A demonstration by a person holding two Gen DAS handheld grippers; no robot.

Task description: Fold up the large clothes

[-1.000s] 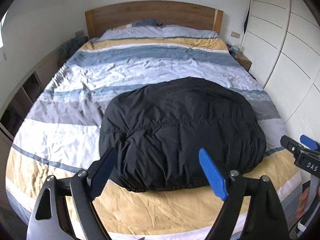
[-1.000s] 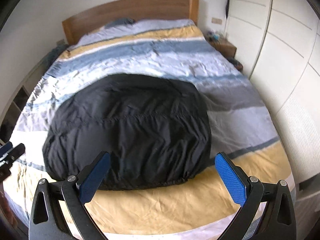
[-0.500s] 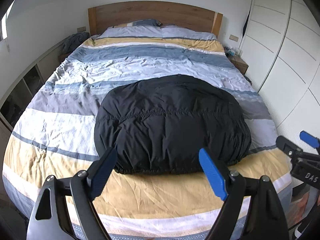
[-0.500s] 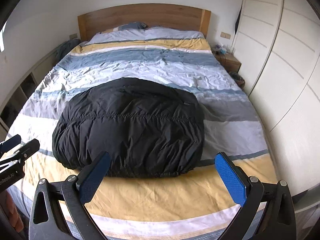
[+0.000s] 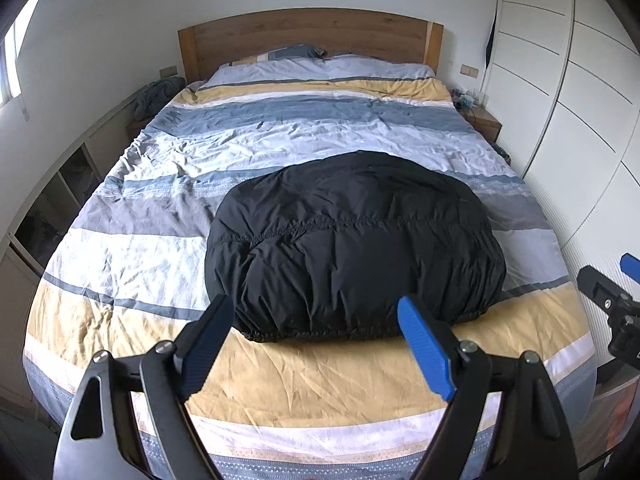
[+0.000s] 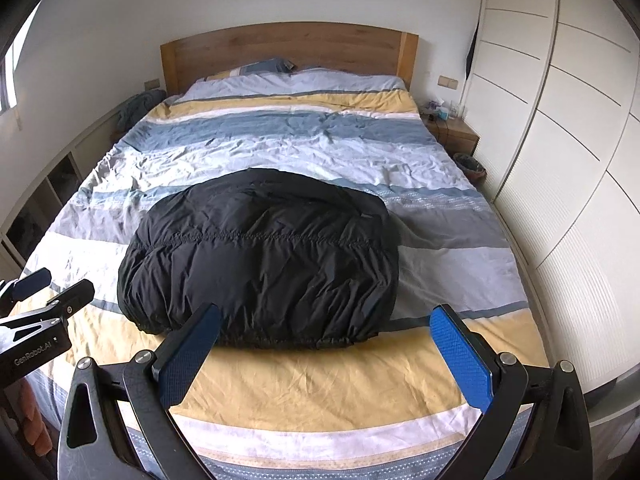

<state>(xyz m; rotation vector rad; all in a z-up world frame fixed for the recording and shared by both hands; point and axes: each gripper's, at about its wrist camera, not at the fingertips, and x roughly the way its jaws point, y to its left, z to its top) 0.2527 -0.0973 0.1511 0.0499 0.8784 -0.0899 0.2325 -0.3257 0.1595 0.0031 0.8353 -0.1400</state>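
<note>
I am reading "GenRobot.AI" in white letters on the black body of the left gripper (image 6: 38,286), seen from my right wrist camera. Nothing else is showing legible text.

- You have bare striped duvet (image 5: 304,380) on the bed between your spread fingers (image 5: 424,346) and the black jacket (image 5: 352,256).
- The jacket bulks up mid-bed; either flank lies clear.
- The wardrobe (image 6: 568,152) hems your right side.
- The headboard (image 6: 288,52) closes the far end.
</note>
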